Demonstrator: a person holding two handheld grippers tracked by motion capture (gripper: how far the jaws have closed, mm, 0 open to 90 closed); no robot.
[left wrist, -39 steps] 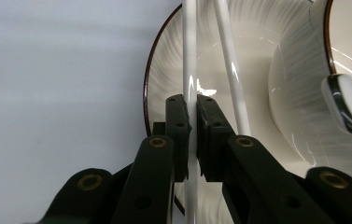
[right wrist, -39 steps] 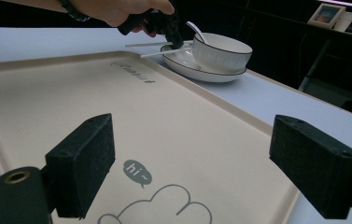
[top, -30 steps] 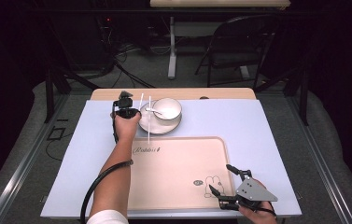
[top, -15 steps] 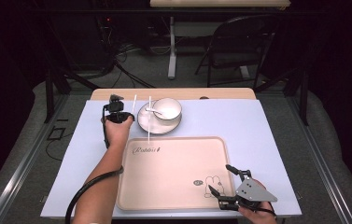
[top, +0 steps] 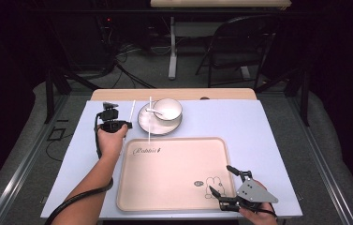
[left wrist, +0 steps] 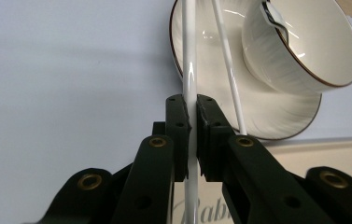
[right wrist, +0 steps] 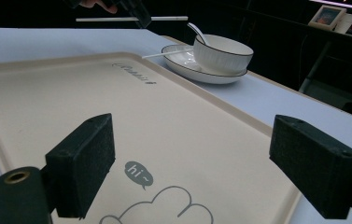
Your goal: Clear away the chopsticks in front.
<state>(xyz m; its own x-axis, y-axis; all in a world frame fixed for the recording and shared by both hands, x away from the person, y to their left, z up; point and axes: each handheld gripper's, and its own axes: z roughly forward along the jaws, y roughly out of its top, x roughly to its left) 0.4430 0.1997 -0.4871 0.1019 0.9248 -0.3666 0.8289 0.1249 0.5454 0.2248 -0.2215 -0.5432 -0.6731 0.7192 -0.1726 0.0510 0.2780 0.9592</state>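
Left gripper (left wrist: 191,135) pinching a thin white plastic chopstick (left wrist: 188,56), jaws pressed tight on it, lifted just left of the round white ceramic saucer (top: 147,124). Second white chopstick (top: 150,123) lying across that saucer's rim onto the beige rectangular plastic tray (top: 174,178), beside the white ribbed bowl (top: 167,109) with its spoon (top: 153,110). Right gripper (right wrist: 192,163) hovering over the tray's near corner, jaws spread wide, nothing between. Likely trouble: slick, narrow stick pivoting or slipping in the pads; long end clipping the saucer or bowl during a swing.
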